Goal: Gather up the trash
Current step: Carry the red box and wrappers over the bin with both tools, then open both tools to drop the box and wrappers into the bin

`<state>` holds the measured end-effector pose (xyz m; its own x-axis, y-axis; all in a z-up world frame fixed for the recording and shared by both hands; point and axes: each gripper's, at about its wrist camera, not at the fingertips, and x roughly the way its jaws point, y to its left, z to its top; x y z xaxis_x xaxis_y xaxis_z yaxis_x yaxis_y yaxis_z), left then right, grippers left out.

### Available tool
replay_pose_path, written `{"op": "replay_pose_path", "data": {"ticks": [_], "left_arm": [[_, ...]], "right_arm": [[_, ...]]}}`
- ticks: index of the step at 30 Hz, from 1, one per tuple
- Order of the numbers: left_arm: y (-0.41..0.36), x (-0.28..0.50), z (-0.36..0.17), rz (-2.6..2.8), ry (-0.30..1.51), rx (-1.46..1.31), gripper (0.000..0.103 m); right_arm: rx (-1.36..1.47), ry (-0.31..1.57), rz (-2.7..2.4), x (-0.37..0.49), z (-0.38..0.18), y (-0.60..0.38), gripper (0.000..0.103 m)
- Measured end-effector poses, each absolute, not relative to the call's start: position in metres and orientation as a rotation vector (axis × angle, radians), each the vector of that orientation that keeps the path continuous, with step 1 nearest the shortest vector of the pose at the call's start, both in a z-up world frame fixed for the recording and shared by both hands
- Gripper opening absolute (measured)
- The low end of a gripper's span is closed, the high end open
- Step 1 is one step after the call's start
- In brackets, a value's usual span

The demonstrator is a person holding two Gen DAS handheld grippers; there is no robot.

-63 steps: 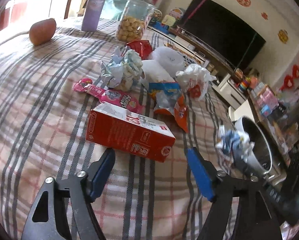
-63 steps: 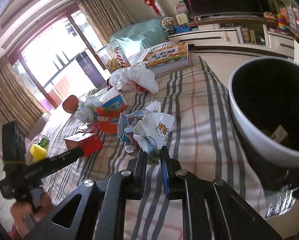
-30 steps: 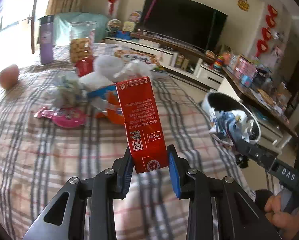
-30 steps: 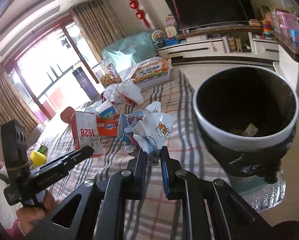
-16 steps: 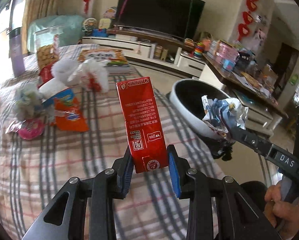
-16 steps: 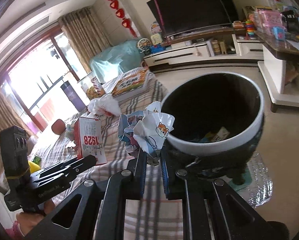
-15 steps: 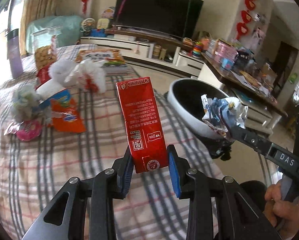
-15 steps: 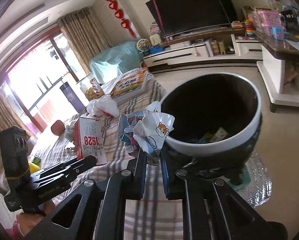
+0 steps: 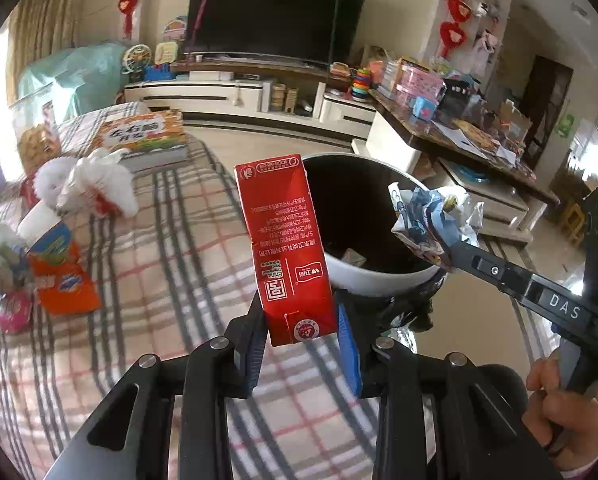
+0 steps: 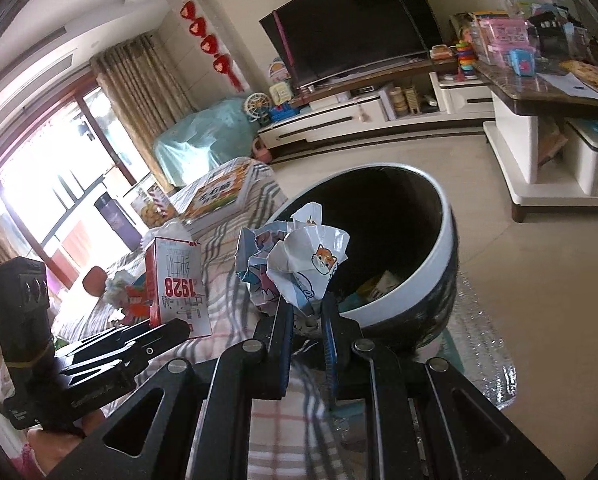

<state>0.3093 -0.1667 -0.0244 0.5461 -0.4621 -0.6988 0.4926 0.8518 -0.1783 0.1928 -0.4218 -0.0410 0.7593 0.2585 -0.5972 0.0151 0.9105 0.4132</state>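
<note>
My left gripper is shut on a red drink carton and holds it upright in front of the black bin with a white rim. The carton also shows in the right wrist view. My right gripper is shut on a crumpled printed wrapper, just before the bin's near rim. In the left wrist view the wrapper hangs over the bin's right rim. Some scraps lie inside the bin.
More trash lies on the plaid cloth: an orange snack bag, a white plastic bag, a pink wrapper. A book and a snack jar stand further back. A TV stand lies beyond.
Both grippers have swung toward the bin with their loads. The bin is now closer and right behind the carton, and the wrapper has reached the bin's rim.
</note>
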Motion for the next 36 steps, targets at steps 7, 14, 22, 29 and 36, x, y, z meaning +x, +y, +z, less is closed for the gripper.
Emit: {"op": "replay_pose_path", "data": {"ticks": [7,14,22,29,36], "left_arm": [[-0.189,0.323,-0.024,-0.592,0.823,0.065,0.031],[-0.207,0.333,-0.019,-0.61,0.813,0.082,0.031],[-0.226,0.347,-0.02,-0.616,0.814,0.101,0.031],[-0.237,0.36,-0.028,-0.619,0.849,0.099,0.031],[-0.25,0.368,-0.03,-0.622,0.871,0.109,0.031]], "right_arm": [[0.412,0.705,0.113,0.201,-0.04,-0.437,0.013],[0.397,0.708,0.094,0.212,-0.039,-0.445,0.013],[0.386,0.714,0.082,0.223,-0.04,-0.45,0.014],[0.383,0.732,0.075,0.234,-0.043,-0.456,0.014],[0.369,0.752,0.073,0.245,-0.048,-0.455,0.014]]}}
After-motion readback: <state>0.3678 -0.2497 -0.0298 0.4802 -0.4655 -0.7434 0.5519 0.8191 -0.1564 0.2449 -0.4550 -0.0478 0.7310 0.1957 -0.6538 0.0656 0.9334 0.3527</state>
